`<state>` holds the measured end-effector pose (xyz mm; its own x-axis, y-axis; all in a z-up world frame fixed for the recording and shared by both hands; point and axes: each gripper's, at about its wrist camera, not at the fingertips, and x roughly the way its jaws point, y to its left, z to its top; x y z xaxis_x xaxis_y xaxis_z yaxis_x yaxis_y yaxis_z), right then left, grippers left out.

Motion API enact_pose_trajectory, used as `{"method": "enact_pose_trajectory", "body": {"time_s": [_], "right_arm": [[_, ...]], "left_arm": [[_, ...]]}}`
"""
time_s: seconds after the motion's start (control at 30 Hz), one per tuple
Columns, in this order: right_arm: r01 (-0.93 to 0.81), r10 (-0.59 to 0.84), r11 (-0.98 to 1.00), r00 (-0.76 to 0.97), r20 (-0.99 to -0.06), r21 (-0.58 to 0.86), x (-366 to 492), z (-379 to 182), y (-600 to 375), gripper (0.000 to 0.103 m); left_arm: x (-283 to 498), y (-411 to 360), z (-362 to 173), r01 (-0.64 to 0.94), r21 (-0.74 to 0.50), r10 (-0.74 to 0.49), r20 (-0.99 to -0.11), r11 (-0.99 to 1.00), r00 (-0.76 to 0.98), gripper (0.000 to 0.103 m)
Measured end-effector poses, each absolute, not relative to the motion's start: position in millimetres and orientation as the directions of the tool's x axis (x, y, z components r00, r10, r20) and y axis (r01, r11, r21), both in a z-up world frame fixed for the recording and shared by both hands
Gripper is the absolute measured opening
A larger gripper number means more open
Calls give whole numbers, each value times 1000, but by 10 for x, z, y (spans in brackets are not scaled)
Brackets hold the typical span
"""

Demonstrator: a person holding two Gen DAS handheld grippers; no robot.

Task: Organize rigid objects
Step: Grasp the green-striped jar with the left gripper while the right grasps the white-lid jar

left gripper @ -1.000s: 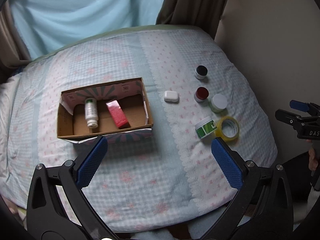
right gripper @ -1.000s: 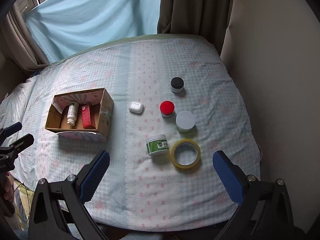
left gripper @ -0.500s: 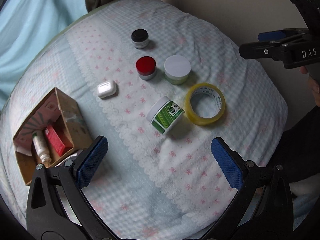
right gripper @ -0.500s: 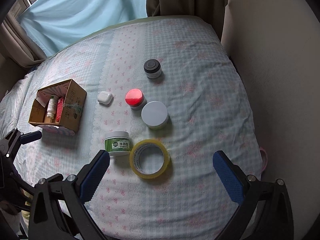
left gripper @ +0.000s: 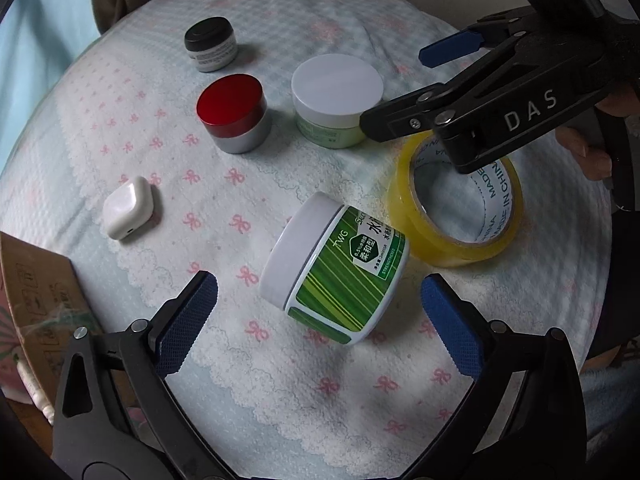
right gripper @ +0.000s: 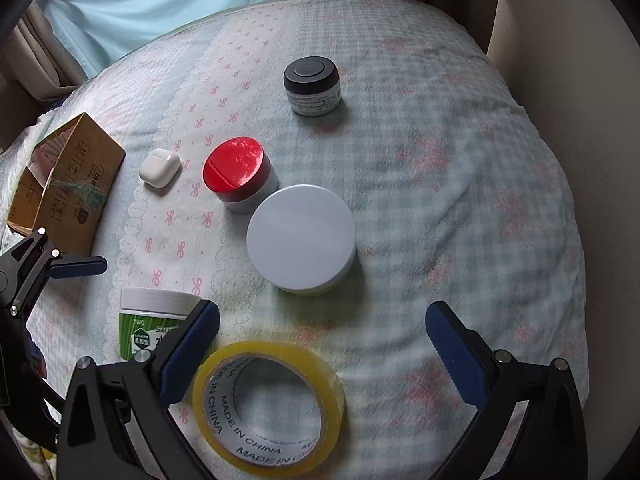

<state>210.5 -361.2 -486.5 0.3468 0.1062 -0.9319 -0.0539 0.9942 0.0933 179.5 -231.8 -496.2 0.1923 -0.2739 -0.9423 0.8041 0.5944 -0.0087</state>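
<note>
My left gripper is open just above a green-striped jar with a white lid; the jar sits between its fingers. My right gripper is open over the yellow tape roll, which also shows in the left wrist view. Ahead lie a white-lidded jar, a red-lidded jar, a black-lidded jar and a white earbud case. The cardboard box stands at the left.
Everything lies on a bed with a checked, bow-printed cover. A beige wall runs along the right side. Curtains hang behind the bed. The bed's edge falls away at the right and front.
Both grippers have dropped and moved in toward the objects. The left one now straddles the green jar; the right one hangs over the tape roll. The objects have not moved.
</note>
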Motion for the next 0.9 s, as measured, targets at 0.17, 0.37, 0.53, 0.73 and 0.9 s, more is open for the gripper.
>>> {"method": "enact_pose_trajectory", "body": {"time_s": [0.17, 0.37, 0.53, 0.73, 0.9], "right_arm": [[-91, 87, 994, 358, -929, 58, 2255, -5094, -3540, 102], [-124, 82, 992, 368, -926, 38, 2380, -5206, -3487, 96], [-164, 59, 987, 347, -936, 1, 2476, -5302, -3388, 67], [-160, 43, 987, 344, -938, -13, 2494, -5284, -3345, 66], [-153, 34, 988, 337, -941, -19, 2489, -5251, -3328, 66]], "left_arm": [[1878, -2378, -5082, 823, -37, -306, -937, 567, 169, 90], [1876, -2433, -5196, 865, -63, -309, -945, 497, 109, 66], [1864, -2458, -5193, 888, -43, -311, -944, 458, 115, 61], [1874, -2408, -5178, 877, -65, -323, -941, 476, 105, 59], [1894, -2324, -5140, 862, -85, -333, -937, 500, 101, 57]]}}
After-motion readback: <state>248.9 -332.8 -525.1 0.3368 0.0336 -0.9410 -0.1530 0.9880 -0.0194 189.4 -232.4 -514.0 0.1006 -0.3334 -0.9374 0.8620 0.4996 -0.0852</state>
